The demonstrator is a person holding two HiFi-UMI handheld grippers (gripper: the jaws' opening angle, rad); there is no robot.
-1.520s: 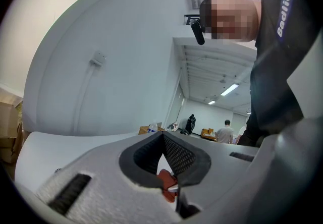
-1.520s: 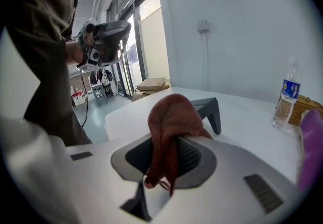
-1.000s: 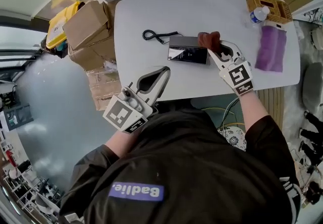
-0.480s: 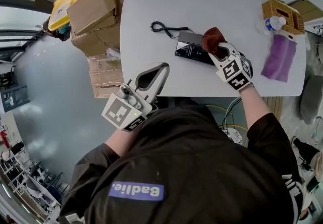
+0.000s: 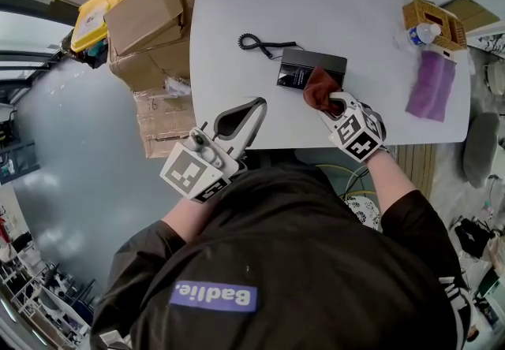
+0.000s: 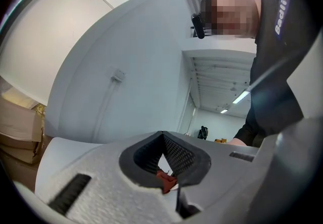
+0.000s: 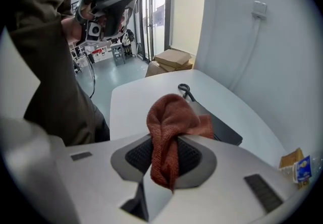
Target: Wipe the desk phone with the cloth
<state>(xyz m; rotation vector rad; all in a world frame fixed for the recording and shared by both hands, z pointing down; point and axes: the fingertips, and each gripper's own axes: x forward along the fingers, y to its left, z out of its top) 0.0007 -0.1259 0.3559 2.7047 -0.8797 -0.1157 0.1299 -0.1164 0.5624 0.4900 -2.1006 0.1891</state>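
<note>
A black desk phone lies on the white table, its coiled cord trailing to the left. My right gripper is shut on a rust-red cloth, which rests on the phone's near right edge. In the right gripper view the cloth bunches up between the jaws of the right gripper and hides most of the phone. My left gripper hangs at the table's near edge, left of the phone, shut with nothing in it. The left gripper points up at a wall.
Cardboard boxes and a yellow bin stand off the table's left side. A wicker basket with a water bottle sits at the far right corner. A purple cloth lies just in front of the basket.
My right gripper has dragged the cloth from the phone's far right corner across to its near right edge. The left gripper has stayed put.
</note>
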